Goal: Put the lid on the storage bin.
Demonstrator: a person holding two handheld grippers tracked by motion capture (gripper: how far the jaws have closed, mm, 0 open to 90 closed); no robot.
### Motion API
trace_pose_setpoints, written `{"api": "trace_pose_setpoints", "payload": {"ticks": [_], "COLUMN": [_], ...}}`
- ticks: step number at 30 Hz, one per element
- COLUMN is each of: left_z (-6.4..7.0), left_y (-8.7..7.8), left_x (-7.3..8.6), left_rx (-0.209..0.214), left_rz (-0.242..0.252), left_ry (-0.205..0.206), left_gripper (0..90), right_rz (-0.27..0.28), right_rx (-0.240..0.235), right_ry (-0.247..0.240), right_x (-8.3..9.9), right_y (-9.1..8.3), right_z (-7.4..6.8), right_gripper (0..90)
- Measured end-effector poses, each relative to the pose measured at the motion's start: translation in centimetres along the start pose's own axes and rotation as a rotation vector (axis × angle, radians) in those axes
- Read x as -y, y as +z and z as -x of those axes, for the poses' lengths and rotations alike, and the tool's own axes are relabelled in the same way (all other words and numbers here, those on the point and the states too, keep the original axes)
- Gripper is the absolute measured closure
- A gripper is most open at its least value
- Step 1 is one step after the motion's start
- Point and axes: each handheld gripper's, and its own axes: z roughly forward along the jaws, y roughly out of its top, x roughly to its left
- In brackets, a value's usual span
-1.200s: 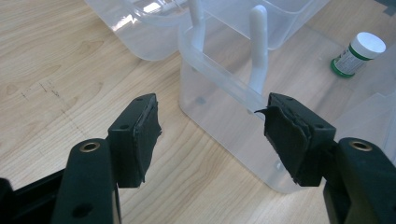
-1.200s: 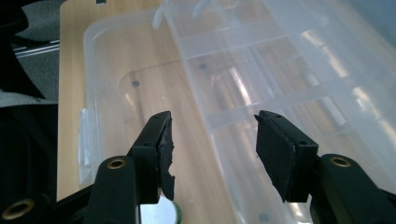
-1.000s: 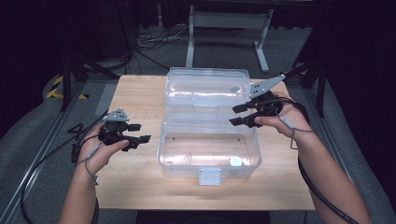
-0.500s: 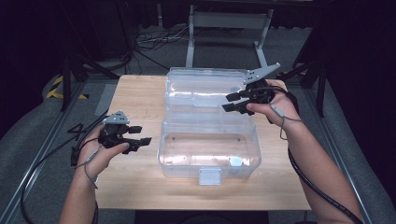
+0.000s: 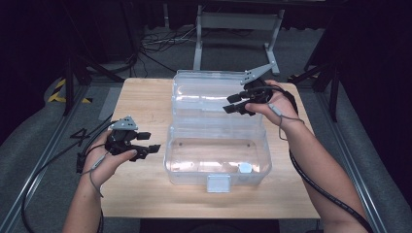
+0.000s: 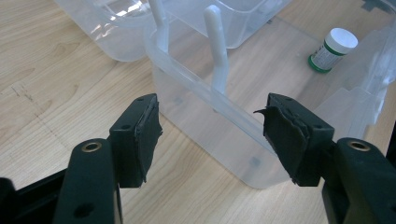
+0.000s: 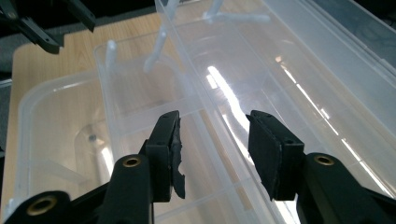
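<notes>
While open, clear box (image 5: 218,150) lies lengthwise left-right.

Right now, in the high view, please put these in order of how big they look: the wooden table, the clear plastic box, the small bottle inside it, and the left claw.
1. wooden table
2. clear plastic box, open, its lid laid back
3. left claw, which may look larger from being raised toward the camera
4. small bottle, white-capped, in the box's near half

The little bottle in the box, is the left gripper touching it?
Apart. The left gripper view shows the open left gripper outside the clear box, with the box wall between it and the little bottle inside.
</notes>
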Motion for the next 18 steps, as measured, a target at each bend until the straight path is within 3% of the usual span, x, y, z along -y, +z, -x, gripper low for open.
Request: {"api": "trace_pose_setpoints", "payload": {"ticks": [7, 15, 18], "left_z": [0.2, 0.3, 0.4], "left_y": [0.1, 0.3, 0.3], "left_x": [-0.1, -0.2, -0.3], "left_rx": [0.002, 0.018, 0.024], "left_rz": [0.0, -0.001, -0.002], "left_ry": [0.008, 0.012, 0.012], "left_gripper": [36.7, 36.8, 37.2], "right_rz": [-0.031, -0.094, -0.083], "right_rx": [-0.017, 0.033, 0.033], "right_ry": [-0.006, -0.023, -0.012], "right_x": [-0.4, -0.6, -0.5], "right_y": [0.9, 1.6, 1.7], "right_z": [0.0, 0.0, 0.1], "right_gripper": [61.0, 73.2, 77.0]}}
